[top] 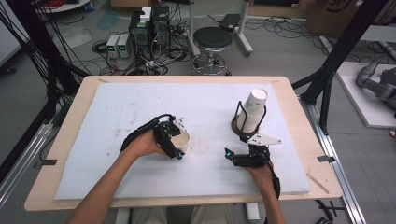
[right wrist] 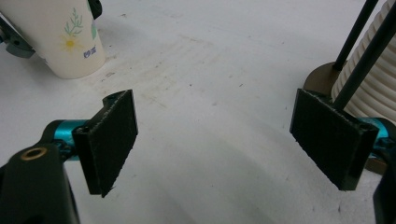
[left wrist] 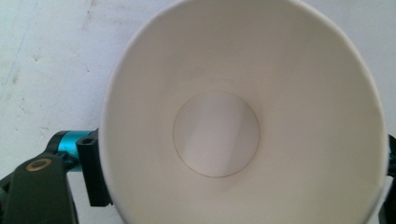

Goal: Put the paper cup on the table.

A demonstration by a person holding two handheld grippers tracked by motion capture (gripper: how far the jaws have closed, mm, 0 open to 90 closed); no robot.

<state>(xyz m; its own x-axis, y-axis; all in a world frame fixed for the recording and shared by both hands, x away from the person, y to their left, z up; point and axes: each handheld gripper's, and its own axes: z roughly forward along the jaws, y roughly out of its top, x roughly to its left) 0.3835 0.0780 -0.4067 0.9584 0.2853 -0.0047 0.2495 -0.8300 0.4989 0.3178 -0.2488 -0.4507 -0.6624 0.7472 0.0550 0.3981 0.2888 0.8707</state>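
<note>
A paper cup (top: pixel 181 140) is set upright on the foam mat (top: pixel 116 116), left of centre, between the jaws of the left gripper (top: pixel 173 140). A cup stack (top: pixel 252 112) is held in a wire holder (top: pixel 239 114) to its right. The right gripper (top: pixel 240 156) is placed just before that holder.

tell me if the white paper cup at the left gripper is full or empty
Empty: the left gripper view looks straight into the white paper cup, and its bare round bottom shows, with no liquid or object inside.
</note>
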